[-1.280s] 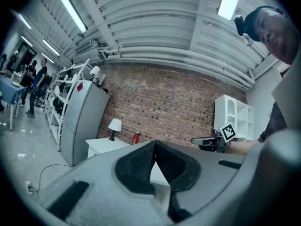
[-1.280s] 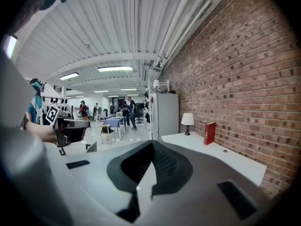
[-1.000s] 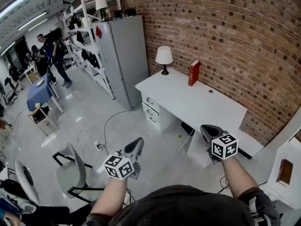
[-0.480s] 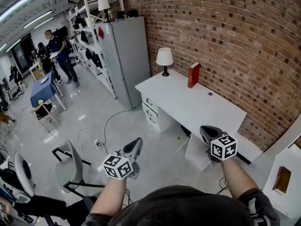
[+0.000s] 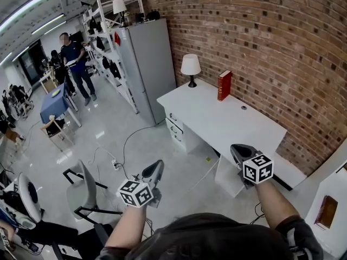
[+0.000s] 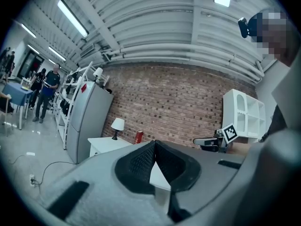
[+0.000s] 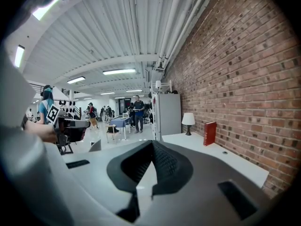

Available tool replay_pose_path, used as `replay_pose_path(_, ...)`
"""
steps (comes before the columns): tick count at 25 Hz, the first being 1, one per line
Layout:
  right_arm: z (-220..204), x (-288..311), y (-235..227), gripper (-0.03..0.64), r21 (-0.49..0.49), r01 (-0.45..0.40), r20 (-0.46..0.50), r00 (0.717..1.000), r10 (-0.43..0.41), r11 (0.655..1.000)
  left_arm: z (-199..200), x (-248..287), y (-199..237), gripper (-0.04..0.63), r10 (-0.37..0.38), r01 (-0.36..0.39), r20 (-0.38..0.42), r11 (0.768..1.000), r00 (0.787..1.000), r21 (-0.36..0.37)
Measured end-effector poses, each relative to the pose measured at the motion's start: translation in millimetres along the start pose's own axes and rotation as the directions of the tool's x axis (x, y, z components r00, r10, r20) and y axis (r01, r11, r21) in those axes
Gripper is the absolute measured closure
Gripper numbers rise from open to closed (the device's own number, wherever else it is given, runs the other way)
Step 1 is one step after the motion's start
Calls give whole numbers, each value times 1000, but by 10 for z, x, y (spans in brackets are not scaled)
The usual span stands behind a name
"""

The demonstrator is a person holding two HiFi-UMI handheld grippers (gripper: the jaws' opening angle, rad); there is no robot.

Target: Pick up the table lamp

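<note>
White desk (image 5: 233,124) against brick wall (image 5: 260,42). On top: table lamp (image 5: 190,68) at far end, upright red book (image 5: 223,85) near it, small dark object (image 5: 244,108) farther along.

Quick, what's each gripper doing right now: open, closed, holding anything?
Grey left gripper: closed, jaw tips touching, nothing between them.
Grey right gripper: closed, jaw tips touching, nothing between them.

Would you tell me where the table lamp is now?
In the head view the table lamp stands at the far left corner of the white desk, against the brick wall, left of the red book.
</note>
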State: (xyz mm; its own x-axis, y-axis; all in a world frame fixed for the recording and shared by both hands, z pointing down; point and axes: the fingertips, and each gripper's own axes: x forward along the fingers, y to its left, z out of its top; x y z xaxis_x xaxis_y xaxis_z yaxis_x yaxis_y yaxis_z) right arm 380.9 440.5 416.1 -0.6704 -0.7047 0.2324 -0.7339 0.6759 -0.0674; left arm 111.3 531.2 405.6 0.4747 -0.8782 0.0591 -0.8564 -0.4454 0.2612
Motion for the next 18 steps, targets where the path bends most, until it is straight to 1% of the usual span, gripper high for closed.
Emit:
replay_pose_path(5, 60, 264, -86, 623, -5, 12, -1, 1000, -12, 1000, 56, 193, 211, 592, -20, 20, 17, 1000, 1000, -7)
replay_pose_path(9, 126, 654, -105, 623, -25, 27, -12, 1000, -27, 999, 79, 425, 585, 592, -54, 54, 22, 998, 998, -20)
replay_pose_path(14, 321, 1377, -185, 623, -23, 73, 6, 997, -73, 997, 203, 840, 1377, 592, -110, 110, 14, 993, 994, -30)
replay_pose_path(18, 558, 2118, -190, 623, -15, 109, 9, 994, -109, 994, 506, 1229, 2111, 592, -155, 155, -10, 988, 988, -9)
